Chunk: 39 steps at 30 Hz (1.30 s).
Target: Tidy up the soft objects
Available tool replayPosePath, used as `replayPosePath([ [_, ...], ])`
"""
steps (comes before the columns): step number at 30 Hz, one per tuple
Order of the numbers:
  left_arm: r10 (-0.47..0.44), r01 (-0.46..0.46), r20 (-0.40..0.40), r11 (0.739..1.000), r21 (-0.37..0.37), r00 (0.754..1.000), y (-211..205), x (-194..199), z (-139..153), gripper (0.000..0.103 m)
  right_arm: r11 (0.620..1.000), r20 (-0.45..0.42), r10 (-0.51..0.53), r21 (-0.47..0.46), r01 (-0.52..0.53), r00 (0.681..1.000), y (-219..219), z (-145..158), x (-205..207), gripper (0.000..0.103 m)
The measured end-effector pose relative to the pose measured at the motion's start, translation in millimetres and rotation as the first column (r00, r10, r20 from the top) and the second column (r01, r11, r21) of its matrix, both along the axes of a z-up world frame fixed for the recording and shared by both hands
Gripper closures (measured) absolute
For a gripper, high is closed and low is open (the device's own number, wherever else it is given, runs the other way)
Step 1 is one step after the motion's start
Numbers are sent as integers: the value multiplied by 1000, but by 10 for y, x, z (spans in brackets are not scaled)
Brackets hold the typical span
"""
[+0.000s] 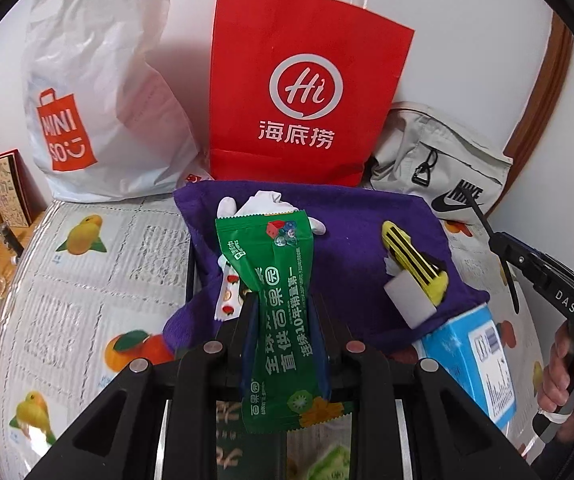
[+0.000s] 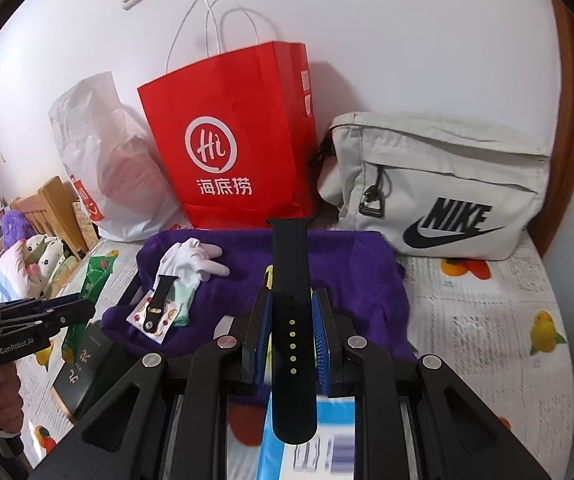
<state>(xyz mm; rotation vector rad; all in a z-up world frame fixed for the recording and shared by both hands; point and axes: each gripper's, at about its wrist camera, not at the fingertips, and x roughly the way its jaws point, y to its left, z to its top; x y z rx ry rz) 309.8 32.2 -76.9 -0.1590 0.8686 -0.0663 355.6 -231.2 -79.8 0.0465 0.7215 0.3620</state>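
Here the left gripper [image 1: 283,300] clamps a green packet [image 1: 283,304]; the right gripper [image 2: 291,320] pinches a black watch strap [image 2: 291,320]; ahead of both lies a purple towel [image 2: 347,272].

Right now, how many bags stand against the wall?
3. The white plastic bag is on the left, the red paper bag in the middle, and the grey Nike bag on the right. More could be hidden behind them.
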Motion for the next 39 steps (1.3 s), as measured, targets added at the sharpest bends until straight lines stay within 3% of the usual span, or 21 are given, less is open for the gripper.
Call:
replayPosePath([
  [16, -28, 23, -86, 998, -57, 996, -54, 647, -340, 80, 999, -153, -15, -35, 10, 988, -95, -459, 707, 83],
  [39, -22, 17, -163, 999, -33, 986, -185, 923, -594, 76, 1000, -275, 19, 24, -13, 961, -63, -724, 927, 82],
])
